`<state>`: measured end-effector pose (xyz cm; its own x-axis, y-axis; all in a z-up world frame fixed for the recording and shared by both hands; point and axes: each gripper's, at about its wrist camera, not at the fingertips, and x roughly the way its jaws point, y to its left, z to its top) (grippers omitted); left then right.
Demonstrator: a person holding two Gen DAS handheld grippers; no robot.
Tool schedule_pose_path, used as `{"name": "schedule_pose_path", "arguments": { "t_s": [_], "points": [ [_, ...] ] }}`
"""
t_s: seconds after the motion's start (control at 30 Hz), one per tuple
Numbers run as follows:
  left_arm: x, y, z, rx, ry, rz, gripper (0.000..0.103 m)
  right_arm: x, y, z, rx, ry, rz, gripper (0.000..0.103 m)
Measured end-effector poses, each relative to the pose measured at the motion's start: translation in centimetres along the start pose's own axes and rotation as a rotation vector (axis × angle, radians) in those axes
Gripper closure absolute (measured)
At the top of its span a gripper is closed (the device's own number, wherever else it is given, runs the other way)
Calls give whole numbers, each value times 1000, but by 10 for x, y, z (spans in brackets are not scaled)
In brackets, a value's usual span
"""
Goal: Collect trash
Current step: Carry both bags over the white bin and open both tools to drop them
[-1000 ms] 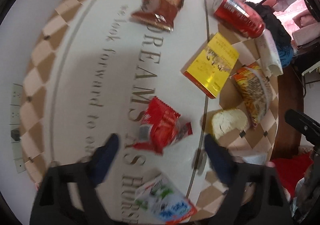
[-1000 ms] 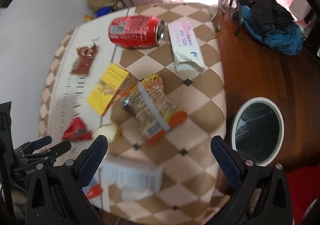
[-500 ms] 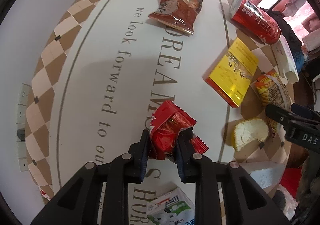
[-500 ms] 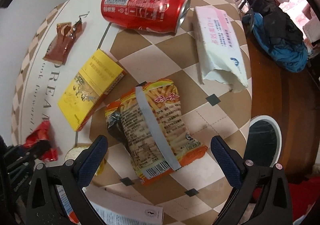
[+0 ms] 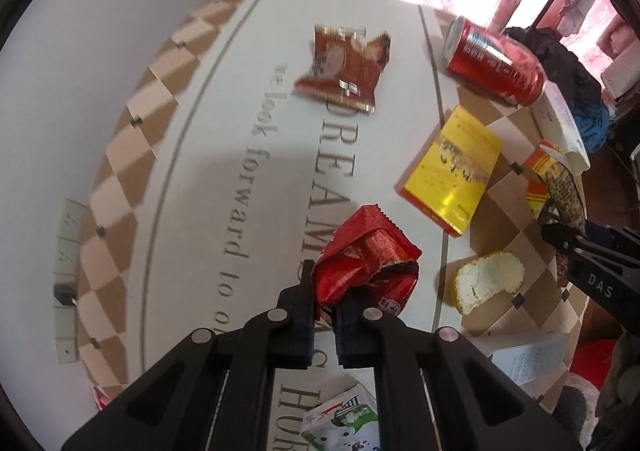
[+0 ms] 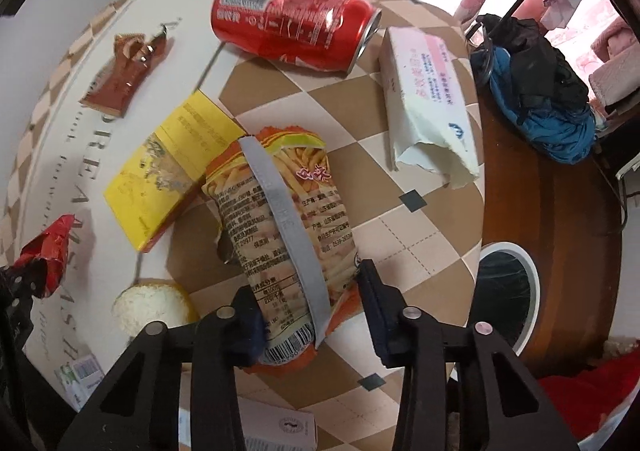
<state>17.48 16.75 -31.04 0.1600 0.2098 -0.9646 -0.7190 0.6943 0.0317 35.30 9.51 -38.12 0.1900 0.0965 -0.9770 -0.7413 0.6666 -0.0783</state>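
My left gripper [image 5: 325,307] is shut on a crumpled red wrapper [image 5: 364,255] and holds it just above the white tabletop; the wrapper also shows in the right wrist view [image 6: 46,251]. My right gripper [image 6: 308,299] has its fingers on both sides of the near end of an orange snack bag [image 6: 288,227], and whether they press it I cannot tell. The bag lies on the checkered tablecloth. A red can [image 6: 292,23] lies on its side further back. A round white-rimmed bin [image 6: 506,299] stands on the floor at the right.
A yellow box [image 6: 172,167], a brown wrapper [image 6: 128,75], a torn white-pink pack [image 6: 428,99], a piece of peel [image 6: 150,307], a milk carton [image 5: 344,423] and white boxes [image 6: 276,427] lie on the table. A blue-black bag [image 6: 536,83] lies on the dark wood.
My left gripper closed on the red wrapper and lifted it slightly. My right gripper moved down and forward over the orange snack bag and narrowed around its near end.
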Motion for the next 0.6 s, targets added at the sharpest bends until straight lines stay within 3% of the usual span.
{"name": "schedule_pose_path", "arguments": {
  "t_s": [0.3,0.6],
  "points": [
    [-53,-13,-4,30,-165,74,98,-54,-14,-25,96,-102,57,63],
    [-112,-32,-10,59,-320,74,98,-128,-42,-60,198,-234,119,63]
  ]
}}
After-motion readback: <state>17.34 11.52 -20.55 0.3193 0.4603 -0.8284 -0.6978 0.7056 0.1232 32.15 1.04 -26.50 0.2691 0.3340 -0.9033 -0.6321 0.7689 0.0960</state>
